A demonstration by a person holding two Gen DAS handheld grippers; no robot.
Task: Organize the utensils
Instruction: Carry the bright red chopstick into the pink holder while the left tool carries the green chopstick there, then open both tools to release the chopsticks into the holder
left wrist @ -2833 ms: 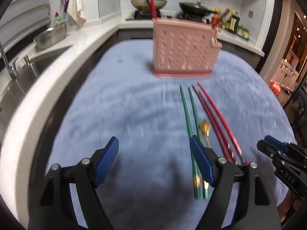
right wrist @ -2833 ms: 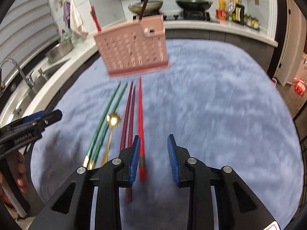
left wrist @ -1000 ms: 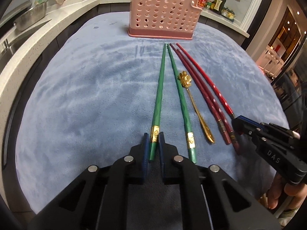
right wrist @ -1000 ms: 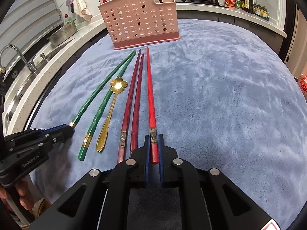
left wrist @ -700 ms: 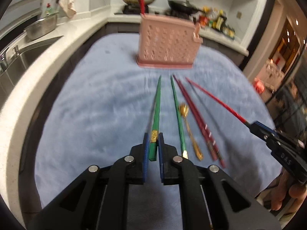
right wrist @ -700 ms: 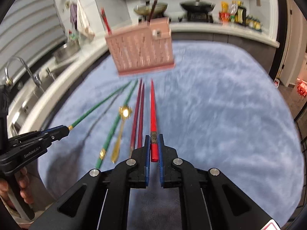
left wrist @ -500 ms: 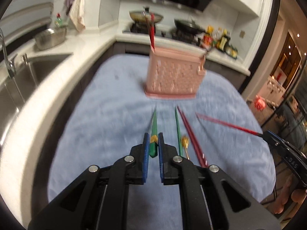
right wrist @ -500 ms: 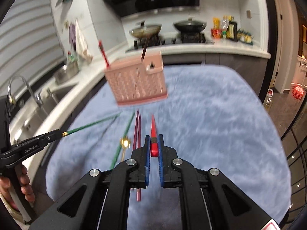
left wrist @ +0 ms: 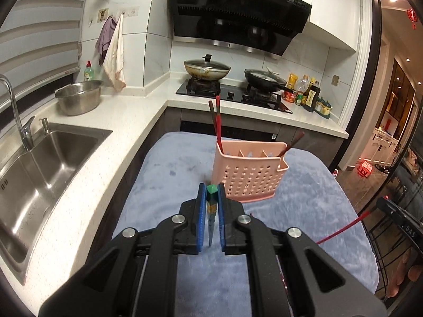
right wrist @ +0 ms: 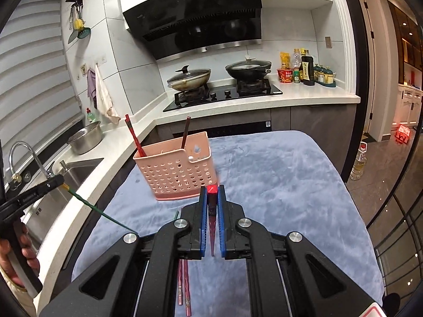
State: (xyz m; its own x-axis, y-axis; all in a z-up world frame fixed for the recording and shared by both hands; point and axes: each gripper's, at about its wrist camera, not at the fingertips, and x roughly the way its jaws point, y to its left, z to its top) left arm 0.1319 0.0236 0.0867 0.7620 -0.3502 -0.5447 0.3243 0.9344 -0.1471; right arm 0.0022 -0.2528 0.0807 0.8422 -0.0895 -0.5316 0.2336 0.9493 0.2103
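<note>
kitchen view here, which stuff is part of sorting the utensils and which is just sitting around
Part of the job:
- green chopstick in the left hand-held gripper
- red chopstick in the right hand-held gripper
- pink holder
- dark red chopsticks on the cloth

Just lying about:
- steel bowl
- two pans
- sauce bottles

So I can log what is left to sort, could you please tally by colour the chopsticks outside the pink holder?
Green chopsticks: 2
Bright red chopstick: 1
Dark red chopsticks: 2
Total: 5
</note>
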